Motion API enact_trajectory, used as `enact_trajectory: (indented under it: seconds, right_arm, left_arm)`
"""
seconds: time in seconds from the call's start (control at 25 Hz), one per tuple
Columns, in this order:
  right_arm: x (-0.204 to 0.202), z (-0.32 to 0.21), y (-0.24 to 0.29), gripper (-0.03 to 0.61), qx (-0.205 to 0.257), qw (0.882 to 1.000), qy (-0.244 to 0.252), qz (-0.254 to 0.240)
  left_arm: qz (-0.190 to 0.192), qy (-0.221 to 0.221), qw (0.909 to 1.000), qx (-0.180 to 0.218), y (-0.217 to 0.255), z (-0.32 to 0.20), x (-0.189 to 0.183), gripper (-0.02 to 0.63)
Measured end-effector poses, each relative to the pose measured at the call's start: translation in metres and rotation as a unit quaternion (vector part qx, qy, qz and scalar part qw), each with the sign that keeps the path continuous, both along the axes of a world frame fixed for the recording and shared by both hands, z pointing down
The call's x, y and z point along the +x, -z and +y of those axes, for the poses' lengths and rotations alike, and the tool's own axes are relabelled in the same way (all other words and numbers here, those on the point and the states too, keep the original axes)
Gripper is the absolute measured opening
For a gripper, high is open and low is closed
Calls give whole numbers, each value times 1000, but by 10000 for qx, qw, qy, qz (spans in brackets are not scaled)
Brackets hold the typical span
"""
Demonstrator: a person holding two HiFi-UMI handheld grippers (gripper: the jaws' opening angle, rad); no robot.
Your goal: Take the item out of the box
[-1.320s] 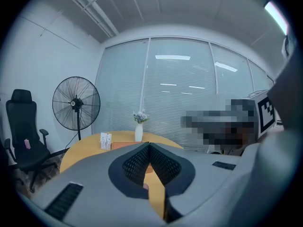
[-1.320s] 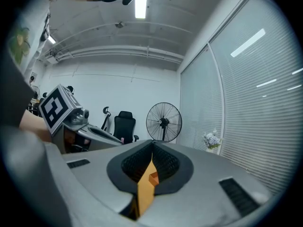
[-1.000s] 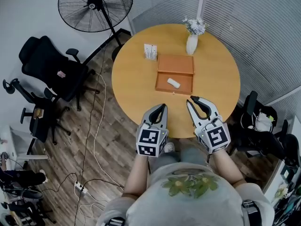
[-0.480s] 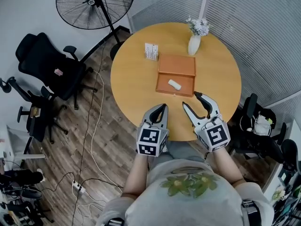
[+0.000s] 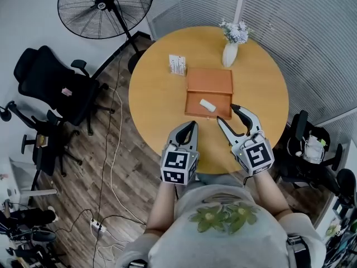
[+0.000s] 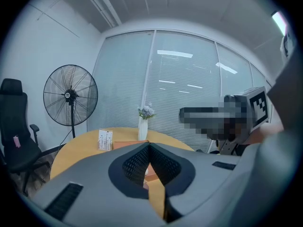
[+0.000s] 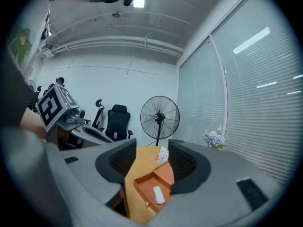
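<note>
An open orange box [image 5: 208, 95] lies in the middle of the round wooden table [image 5: 156, 102], its lid folded back. A small white item [image 5: 207, 105] rests in the tray; the right gripper view shows the same item [image 7: 158, 195] and box [image 7: 147, 183] just ahead, low between the jaws. My right gripper [image 5: 227, 114] hangs over the table's near side right in front of the box, open and holding nothing, its jaws having just spread. My left gripper [image 5: 193, 127] is beside it to the left, shut and empty, a little short of the box.
A white vase with flowers [image 5: 229, 50] stands behind the box and a small card holder [image 5: 177, 64] at its far left. A standing fan [image 5: 104, 8] and black office chairs [image 5: 53, 85] are on the floor to the left, with cables [image 5: 114, 149] trailing there.
The right gripper's jaws went from nearly shut to wide open. Both grippers moved forward over the table toward the box. The box and white item have not moved.
</note>
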State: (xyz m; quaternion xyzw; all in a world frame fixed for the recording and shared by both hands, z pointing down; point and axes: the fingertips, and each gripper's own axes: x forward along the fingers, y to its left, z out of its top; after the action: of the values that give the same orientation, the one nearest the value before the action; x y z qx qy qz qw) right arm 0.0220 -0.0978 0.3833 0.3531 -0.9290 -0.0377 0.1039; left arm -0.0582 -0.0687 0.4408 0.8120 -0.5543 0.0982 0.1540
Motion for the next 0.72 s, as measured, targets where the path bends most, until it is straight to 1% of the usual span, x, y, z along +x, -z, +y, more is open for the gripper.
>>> enact_trajectory:
  seconds: [0.28,0.72]
  right_arm:
    - [-15,-32,-8,218,-71,10000,28,24]
    - [-27,-65,-48,216,-459,9983,45,350]
  left_arm:
    - [44,-6,9999,-104,-7,-23,-13,-5]
    - [108,-8,9990,-422,-34,-47,-30,-5]
